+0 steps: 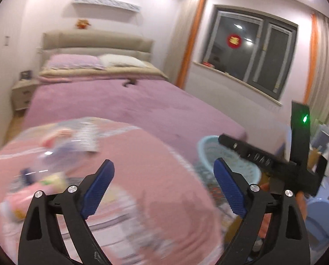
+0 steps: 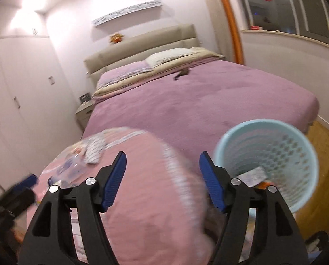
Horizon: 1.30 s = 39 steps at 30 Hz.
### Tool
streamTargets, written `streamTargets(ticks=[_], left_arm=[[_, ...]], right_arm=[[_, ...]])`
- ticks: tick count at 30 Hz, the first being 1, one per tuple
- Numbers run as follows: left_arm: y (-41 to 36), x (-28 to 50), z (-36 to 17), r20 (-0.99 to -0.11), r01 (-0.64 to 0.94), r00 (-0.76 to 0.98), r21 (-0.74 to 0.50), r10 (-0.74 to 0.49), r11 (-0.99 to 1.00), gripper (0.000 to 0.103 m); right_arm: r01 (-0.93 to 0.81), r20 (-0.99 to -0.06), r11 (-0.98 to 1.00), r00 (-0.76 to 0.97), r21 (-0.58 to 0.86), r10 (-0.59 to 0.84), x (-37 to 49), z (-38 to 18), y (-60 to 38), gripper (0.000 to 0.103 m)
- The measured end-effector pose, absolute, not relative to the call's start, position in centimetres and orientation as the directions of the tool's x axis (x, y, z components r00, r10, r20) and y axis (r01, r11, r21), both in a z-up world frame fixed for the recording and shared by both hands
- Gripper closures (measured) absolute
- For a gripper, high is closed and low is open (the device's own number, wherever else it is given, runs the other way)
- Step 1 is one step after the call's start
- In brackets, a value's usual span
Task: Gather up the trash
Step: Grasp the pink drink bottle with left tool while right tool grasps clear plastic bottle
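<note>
The left wrist view shows the blurred pile of crumpled plastic wrappers (image 1: 60,152) lying ahead and to the left of the empty, wide-apart left gripper (image 1: 163,184), on the round pink cushion (image 1: 142,176). The right gripper (image 2: 162,176), also apart and empty, is farther from it and just beside the pale blue perforated plastic bin (image 2: 272,154). Behind is the purple-covered bed (image 2: 208,101). The left hand seems nearer; the pile's long axis I cannot tell.

Both grippers' fingers (image 1: 228,190) (image 2: 113,181) spread, empty.
</note>
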<state>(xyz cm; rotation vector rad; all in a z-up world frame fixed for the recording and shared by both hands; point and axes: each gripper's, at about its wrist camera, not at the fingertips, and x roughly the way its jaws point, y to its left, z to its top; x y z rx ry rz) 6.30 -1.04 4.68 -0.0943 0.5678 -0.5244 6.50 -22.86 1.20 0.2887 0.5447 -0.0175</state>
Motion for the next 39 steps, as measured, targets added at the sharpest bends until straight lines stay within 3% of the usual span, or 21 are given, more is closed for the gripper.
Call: streamTargets(ticks=[7,15,21,28,32,39], left_arm=[[7.8,5.9,3.8,-0.536,0.289,0.775,-0.170,-0.334,0.942,0.012],[15.2,10.5,0.2,-0.644,0.143,0.748,-0.081,-0.161,0.986,0.012],[17.8,12.9,-2.1,-0.717,0.129,0.673,-0.127,-0.181,0.983,0.013],[18.1,12.6,-3.7,-0.763,0.220,0.560,-0.238,-0.322,0.946,0.029],[17.0,10.5,-3.0,-0.746,0.293,0.515,-0.311,-0.423,0.904,0.030],[12.6,9.9,-3.4,-0.797,0.382,0.482,-0.182,-0.364,0.906,0.030]], right_arm=[[0.021,-0.540,0.984,0.838,0.177,0.079,9.4,-2.7,-13.8,0.038],[-0.015,-0.586,0.993,0.807,0.114,0.080,11.3,-5.7,-11.1,0.038],[-0.027,-0.603,0.989,0.790,0.147,0.112,11.6,-6.0,-11.5,0.038],[-0.022,-0.593,0.985,0.796,0.169,0.120,11.5,-6.0,-11.8,0.037],[-0.025,-0.586,0.986,0.802,0.163,0.117,11.2,-5.8,-11.9,0.036],[-0.023,-0.580,0.985,0.806,0.170,0.119,11.0,-5.8,-12.1,0.033]])
